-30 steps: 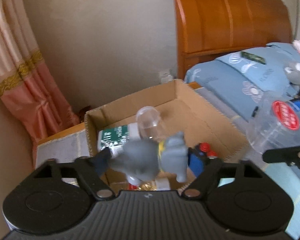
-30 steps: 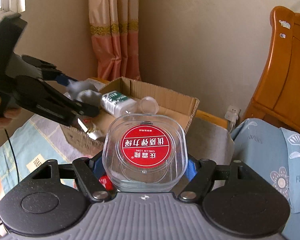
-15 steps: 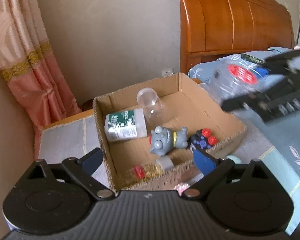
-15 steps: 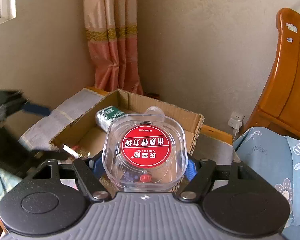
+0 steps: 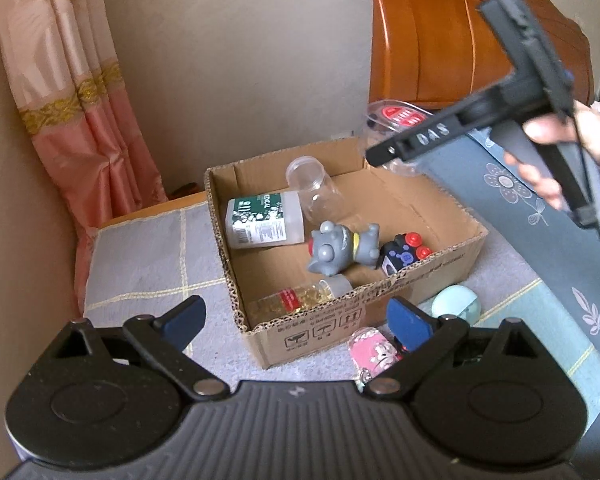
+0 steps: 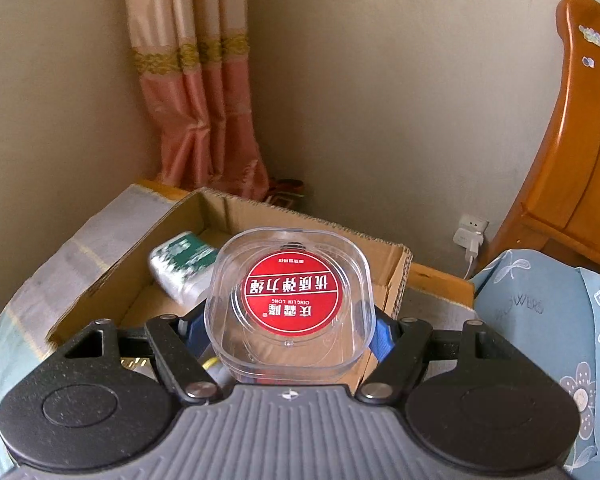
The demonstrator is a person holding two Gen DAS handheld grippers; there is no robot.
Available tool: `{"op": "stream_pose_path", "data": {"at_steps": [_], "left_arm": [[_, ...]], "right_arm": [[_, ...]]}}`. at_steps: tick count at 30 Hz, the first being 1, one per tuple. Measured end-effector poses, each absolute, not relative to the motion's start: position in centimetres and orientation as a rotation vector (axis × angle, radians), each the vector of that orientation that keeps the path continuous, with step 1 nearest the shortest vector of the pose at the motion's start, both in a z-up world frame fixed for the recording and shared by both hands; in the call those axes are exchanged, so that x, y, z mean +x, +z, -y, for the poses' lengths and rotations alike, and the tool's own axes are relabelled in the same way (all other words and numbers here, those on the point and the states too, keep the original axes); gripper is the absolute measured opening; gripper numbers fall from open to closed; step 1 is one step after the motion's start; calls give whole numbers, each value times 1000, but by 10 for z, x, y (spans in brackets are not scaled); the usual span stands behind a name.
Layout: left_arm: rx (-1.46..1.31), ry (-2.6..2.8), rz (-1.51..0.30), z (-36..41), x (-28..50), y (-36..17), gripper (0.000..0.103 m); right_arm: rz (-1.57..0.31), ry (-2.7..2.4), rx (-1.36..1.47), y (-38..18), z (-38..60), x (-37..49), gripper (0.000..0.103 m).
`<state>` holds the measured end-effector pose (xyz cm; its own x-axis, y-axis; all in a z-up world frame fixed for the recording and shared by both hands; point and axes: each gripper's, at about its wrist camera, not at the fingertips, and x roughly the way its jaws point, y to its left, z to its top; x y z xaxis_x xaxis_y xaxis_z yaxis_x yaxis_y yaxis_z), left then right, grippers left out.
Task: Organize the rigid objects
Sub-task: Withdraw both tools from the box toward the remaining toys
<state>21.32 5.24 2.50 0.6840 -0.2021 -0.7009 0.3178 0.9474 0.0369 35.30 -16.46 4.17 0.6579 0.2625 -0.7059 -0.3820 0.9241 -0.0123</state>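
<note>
An open cardboard box (image 5: 404,292) stands on the bed and holds a white bottle (image 5: 264,220), a clear jar (image 5: 316,184), a grey toy figure (image 5: 340,246), a black cube with red buttons (image 5: 404,254) and a capsule bottle (image 5: 300,298). My left gripper (image 5: 296,316) is open and empty, above the box's near edge. My right gripper (image 6: 288,332) is shut on a clear square container with a red label (image 6: 290,304) and holds it over the box's far right corner; it also shows in the left wrist view (image 5: 396,120).
A pale green ball (image 5: 456,304) and a pink toy (image 5: 370,350) lie on the bed in front of the box. A wooden headboard (image 5: 460,36) and blue pillows (image 6: 548,304) are to the right. A curtain (image 6: 196,80) hangs in the corner.
My left gripper opened, dropped the grey toy figure into the box, and pulled back. My right gripper carried the clear container over the box.
</note>
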Motion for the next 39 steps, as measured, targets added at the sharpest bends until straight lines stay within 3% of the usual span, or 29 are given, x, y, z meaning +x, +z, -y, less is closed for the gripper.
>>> {"op": "stream_pose_path", "data": {"at_steps": [2, 4, 24, 39], "left_arm": [[157, -290, -757, -54, 212, 24, 97], [150, -288, -756, -55, 211, 23, 97], [170, -292, -721, -46, 173, 33, 97], [150, -169, -672, -43, 133, 29, 100]], "right_arm": [[-774, 348, -163, 40, 161, 365, 81], [-779, 334, -173, 39, 159, 372, 103], [-711, 381, -210, 72, 159, 276, 103], [-710, 376, -173, 30, 172, 182, 103]]}}
